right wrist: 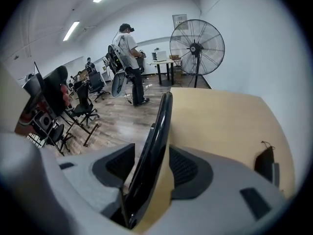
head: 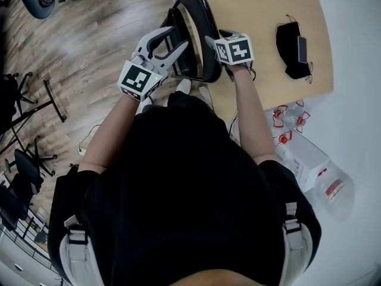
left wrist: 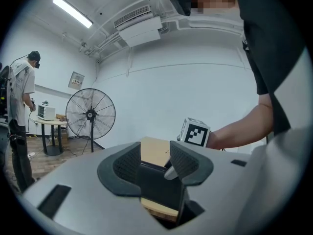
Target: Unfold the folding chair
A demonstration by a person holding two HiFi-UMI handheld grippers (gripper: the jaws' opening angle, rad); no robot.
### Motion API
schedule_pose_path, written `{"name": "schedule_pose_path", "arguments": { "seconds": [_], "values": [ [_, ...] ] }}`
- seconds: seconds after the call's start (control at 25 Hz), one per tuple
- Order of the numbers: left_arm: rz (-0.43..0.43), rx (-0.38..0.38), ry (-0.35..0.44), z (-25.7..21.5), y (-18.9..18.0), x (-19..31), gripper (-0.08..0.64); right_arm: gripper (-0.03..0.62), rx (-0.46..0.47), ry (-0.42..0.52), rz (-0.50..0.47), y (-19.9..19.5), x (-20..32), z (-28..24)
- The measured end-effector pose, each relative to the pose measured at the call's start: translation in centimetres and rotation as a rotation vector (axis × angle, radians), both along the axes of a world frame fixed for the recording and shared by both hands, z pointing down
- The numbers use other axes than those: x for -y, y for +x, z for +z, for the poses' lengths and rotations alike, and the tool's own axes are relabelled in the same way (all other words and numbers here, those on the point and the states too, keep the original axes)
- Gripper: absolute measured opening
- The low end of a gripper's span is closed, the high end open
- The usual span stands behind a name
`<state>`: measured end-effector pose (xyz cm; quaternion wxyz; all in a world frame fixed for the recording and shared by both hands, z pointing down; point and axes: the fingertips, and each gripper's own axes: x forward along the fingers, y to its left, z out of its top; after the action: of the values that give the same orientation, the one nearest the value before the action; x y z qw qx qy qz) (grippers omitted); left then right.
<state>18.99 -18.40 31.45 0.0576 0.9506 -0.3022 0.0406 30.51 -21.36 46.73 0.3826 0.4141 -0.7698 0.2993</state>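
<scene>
The black folding chair stands folded, leaning against the edge of a light wooden table. My left gripper reaches in from the left. In the left gripper view its jaws are shut on a flat black part of the chair. My right gripper comes down on the chair's top from the right. In the right gripper view it stands open astride the thin curved edge of the chair's back, with a gap at the left pad. The chair's legs are hidden by my body.
A black pouch with a phone lies on the table. Boxes and plastic bottles sit on the floor at the right. Office chairs and stands crowd the left. A standing fan and a person are farther off.
</scene>
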Motion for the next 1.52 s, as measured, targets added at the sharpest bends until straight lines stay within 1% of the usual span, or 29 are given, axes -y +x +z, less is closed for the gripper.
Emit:
{"name": "schedule_pose_path", "arguments": {
  "seconds": [0.16,0.32,0.48,0.6,0.68,0.8,1.0,1.28,1.52],
  "values": [
    [-0.022,0.008,-0.013,0.6,-0.5,0.1,0.182,0.219,-0.028,-0.052,0.001,0.1,0.3,1.4],
    [-0.036,0.009,-0.026,1.0,-0.7,-0.1,0.182,0.216,-0.022,-0.135,0.007,-0.2,-0.2,3.0],
    [-0.039,0.01,-0.029,1.2,-0.9,-0.2,0.181,0.198,-0.051,-0.226,0.008,-0.4,-1.0,4.5],
    [-0.043,0.009,-0.032,1.2,-1.2,-0.3,0.181,0.165,-0.057,-0.255,0.018,-0.6,-1.2,4.9],
    [-0.046,0.012,-0.039,1.3,-1.5,-0.5,0.181,0.112,-0.058,-0.263,0.02,-0.8,-1.4,4.9],
    [-0.052,0.017,-0.049,1.7,-1.9,-0.8,0.181,0.101,-0.06,-0.269,0.028,-0.7,-1.5,5.1],
    [-0.077,0.023,-0.049,1.9,-3.5,-1.0,0.177,0.092,-0.069,-0.266,0.044,-0.8,-1.4,5.1],
    [-0.128,0.04,-0.069,2.7,-6.3,-1.6,0.172,0.092,-0.093,-0.26,0.063,-0.7,-1.4,5.1],
    [-0.161,0.044,-0.079,3.2,-9.1,-2.7,0.17,0.092,-0.095,-0.239,0.055,-2.7,-2.2,4.8]
  ]
}}
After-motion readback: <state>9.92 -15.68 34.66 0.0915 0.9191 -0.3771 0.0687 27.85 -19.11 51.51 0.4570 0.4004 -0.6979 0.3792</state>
